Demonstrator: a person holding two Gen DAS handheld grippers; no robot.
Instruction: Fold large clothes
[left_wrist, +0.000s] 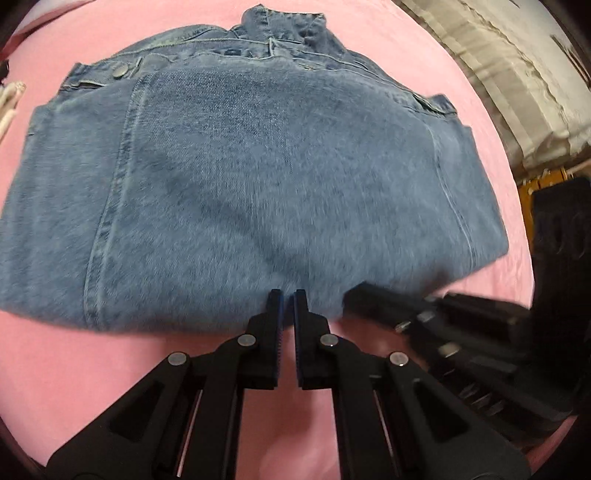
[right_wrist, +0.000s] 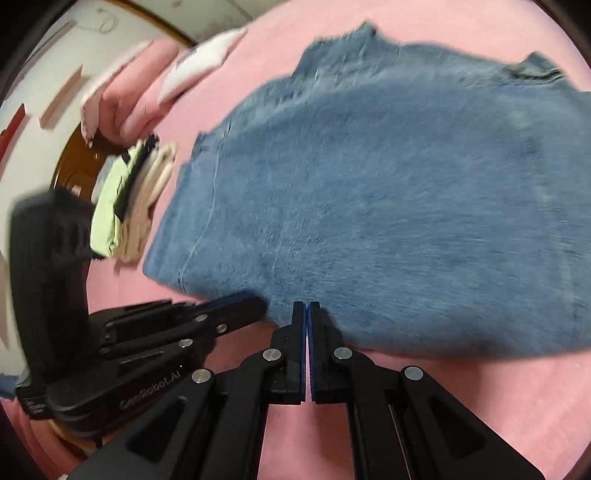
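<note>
Black left gripper (left_wrist: 287, 295) parked at the near hem of the folded jeans (left_wrist: 251, 192), jaws drawn narrow with a slim gap, no cloth visibly pinched. Right gripper (right_wrist: 307, 306) alongside at that same hem, jaws all but closed, grip on denim impossible to confirm. Jeans spread flat on the pink sheet (left_wrist: 92, 369), waistband at the far side from the hem. Best done, by this read: bite the hem fully, lift both sides level, lay it square onto the waistband.
</note>
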